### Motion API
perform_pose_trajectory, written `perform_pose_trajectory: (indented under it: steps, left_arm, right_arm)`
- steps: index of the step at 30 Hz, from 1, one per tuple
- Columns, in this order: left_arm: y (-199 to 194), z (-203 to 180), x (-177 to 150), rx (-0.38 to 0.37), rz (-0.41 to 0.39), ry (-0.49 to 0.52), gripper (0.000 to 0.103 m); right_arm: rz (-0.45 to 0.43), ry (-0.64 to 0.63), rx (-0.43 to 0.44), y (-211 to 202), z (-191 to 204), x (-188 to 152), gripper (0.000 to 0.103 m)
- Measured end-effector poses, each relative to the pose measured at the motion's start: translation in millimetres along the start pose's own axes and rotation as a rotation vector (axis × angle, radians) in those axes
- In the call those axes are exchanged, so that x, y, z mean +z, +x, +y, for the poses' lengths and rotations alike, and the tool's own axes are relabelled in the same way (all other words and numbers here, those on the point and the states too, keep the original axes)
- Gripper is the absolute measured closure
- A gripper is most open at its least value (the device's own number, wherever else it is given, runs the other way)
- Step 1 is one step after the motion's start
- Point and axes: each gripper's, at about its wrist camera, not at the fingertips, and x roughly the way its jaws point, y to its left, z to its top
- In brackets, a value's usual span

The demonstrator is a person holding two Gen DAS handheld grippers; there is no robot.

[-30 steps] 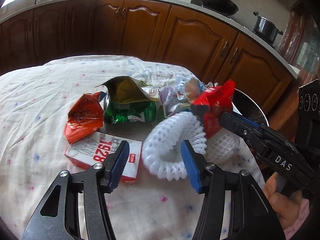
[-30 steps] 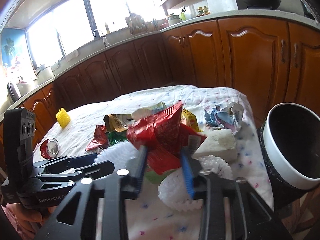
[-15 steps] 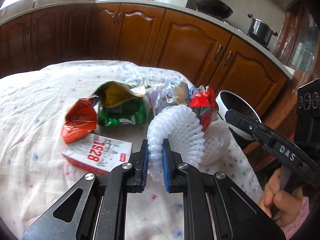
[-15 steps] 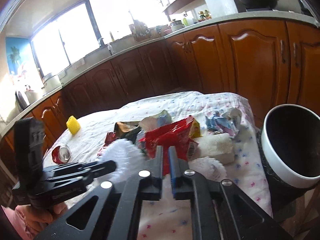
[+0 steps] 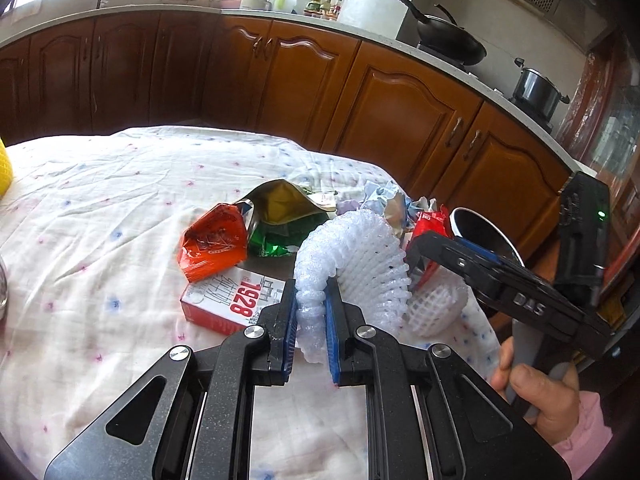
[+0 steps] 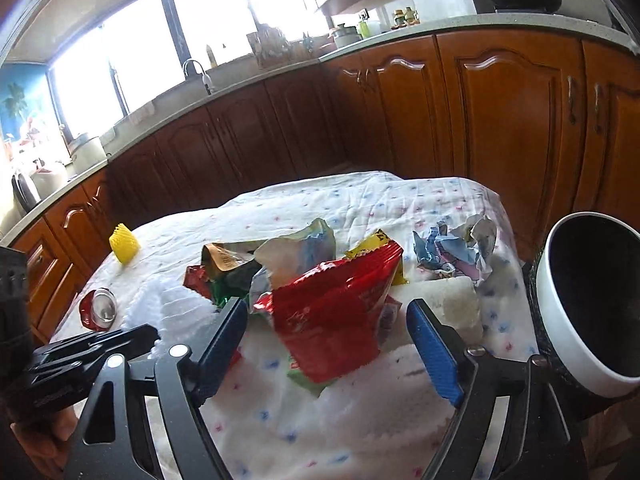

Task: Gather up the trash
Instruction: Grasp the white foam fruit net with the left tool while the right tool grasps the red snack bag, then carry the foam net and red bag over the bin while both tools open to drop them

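Pinching a white foam fruit net (image 5: 352, 264) between the blue pads of my left gripper (image 5: 311, 320), I hold it arched above the floral tablecloth (image 5: 100, 240), just beside the red-and-white 1928 carton (image 5: 232, 300). My right gripper (image 6: 336, 344) stands spread wide around a red snack wrapper (image 6: 332, 308), its pads not touching it. The white-rimmed bin (image 6: 560, 340) sits at the table's right edge.

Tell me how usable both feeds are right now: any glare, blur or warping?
Right wrist view: the windows are blown out white, while the red wrapper between the open right gripper stays readable. Left wrist view: evenly lit and sharp on the foam net pinched in the left gripper. Both views bend the counter and darken at the corners.
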Motion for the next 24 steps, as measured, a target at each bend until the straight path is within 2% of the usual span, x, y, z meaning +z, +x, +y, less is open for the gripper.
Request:
perform_pose_trajectory:
  steps: [1,7,12,15,24]
  left_arm:
    - [0,-1,0,-0.003,0.001,0.001,0.092]
    - [-3,-11,2,-0.024,-0.008,0.016,0.092]
    - [-4,-30,10,-0.054,-0.019,0.037,0.092]
    - [-3,-49,15,-0.079,-0.023,0.062,0.092]
    - [24,-121,31,-0.146,0.021,0.147,0.092]
  right_arm:
    - [0.002,0.002,0.010,1,-1,0,0.049]
    - [-0.033,0.047,0.041,-20,-12,-8,0.073]
    - [-0.103,0.087,0.057,-57,-27,-8,0.074]
    - [-0.131,0.113,0.036,-77,-42,-10,0.074]
    - [-0.158,0.235,-0.103,-121,-116,-25,0.074]
